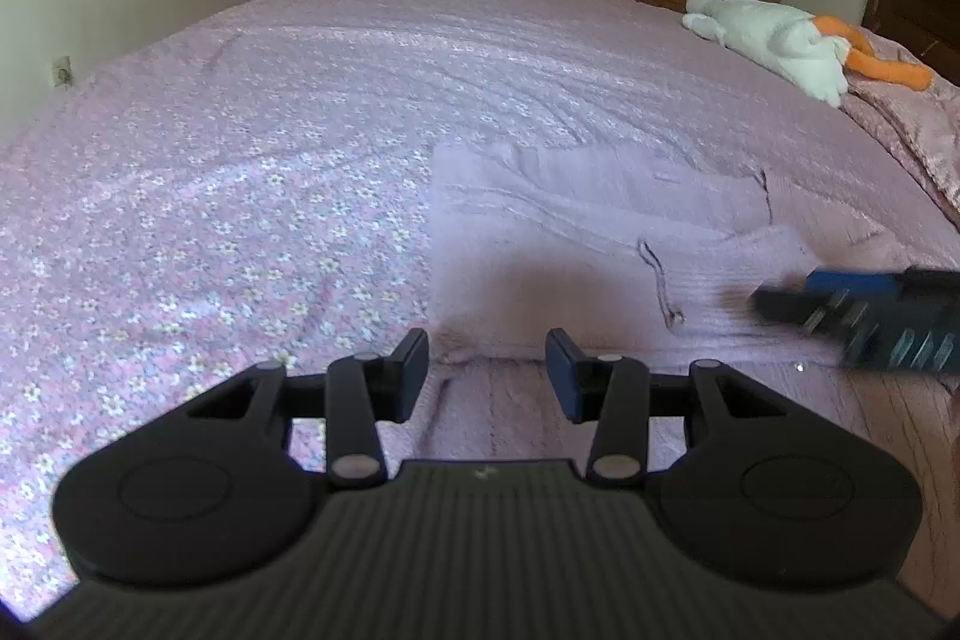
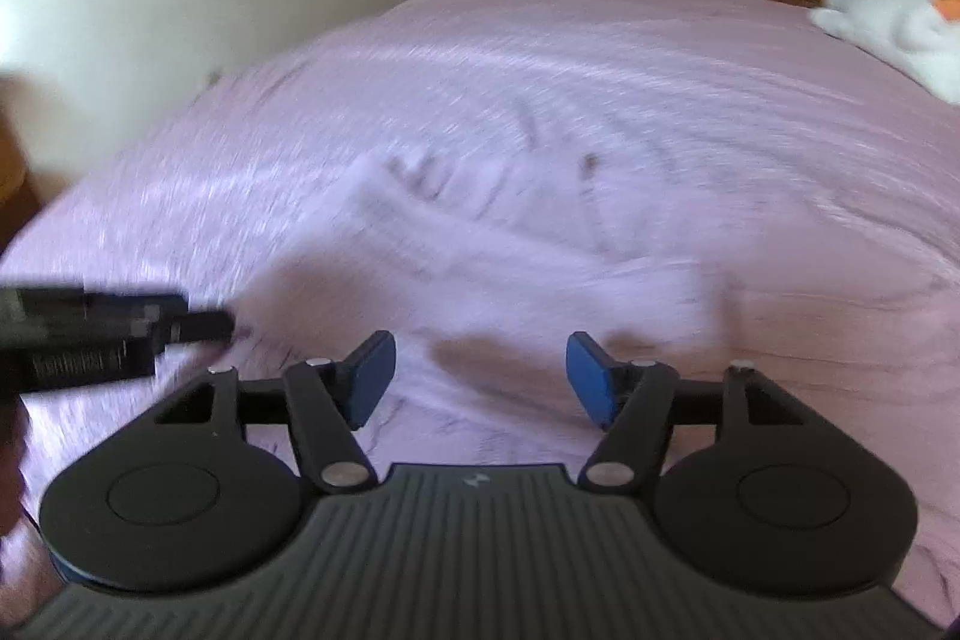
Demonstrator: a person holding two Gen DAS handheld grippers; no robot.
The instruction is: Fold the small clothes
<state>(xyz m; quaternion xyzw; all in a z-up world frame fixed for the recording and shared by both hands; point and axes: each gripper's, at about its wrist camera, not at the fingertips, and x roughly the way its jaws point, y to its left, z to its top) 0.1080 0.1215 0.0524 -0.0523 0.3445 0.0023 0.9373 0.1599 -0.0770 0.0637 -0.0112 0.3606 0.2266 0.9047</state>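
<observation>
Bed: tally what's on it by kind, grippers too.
Garment: 1, lilac, lying flat
Plush toy: 1, white and orange
Left gripper: 1, open, empty
Right gripper: 1, open, empty
Total: 4

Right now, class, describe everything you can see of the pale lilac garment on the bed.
The lilac garment looks like soft ribbed knit, partly folded, lying flat on the pink floral bedspread. Thin dark drawstrings trail across it. Its near edge lies just ahead of the open left gripper; no pad presses it.
</observation>
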